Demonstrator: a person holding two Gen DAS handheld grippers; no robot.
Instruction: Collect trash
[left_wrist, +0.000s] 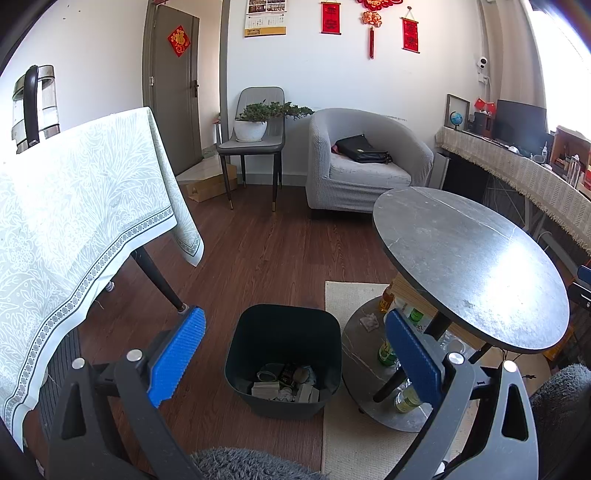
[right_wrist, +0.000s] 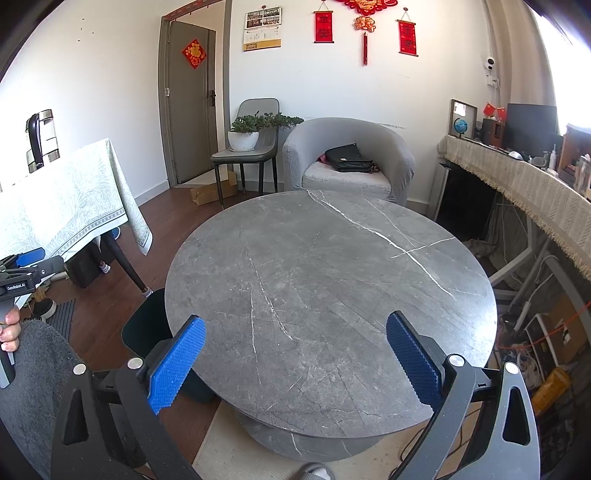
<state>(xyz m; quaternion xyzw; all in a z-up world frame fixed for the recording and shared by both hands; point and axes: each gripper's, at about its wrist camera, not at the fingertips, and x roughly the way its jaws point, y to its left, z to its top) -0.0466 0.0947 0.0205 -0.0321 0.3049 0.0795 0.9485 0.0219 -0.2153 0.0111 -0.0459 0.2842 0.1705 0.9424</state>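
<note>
The left gripper (left_wrist: 295, 354) hangs above a dark bin (left_wrist: 282, 360) on the wood floor, its blue fingers (left_wrist: 177, 356) spread wide with nothing between them. The bin stands just beside the lower shelf (left_wrist: 354, 343) of a round grey table (left_wrist: 469, 266), touching the edge of a pale rug (left_wrist: 354, 439). Scraps of paper and wrappers (left_wrist: 286, 384) lie at the bottom of the bin. Bottles (left_wrist: 386, 352) stand on the lower shelf under the table top. The right gripper (right_wrist: 295, 356) hovers over the near edge of the same table, its fingers also spread wide and holding nothing. A hand (right_wrist: 9, 328) at the left edge of the right wrist view grips the other tool's handle. Behind the table stands a grey armchair (right_wrist: 347, 155) with a black bag (right_wrist: 349, 158) on its seat.
</note>
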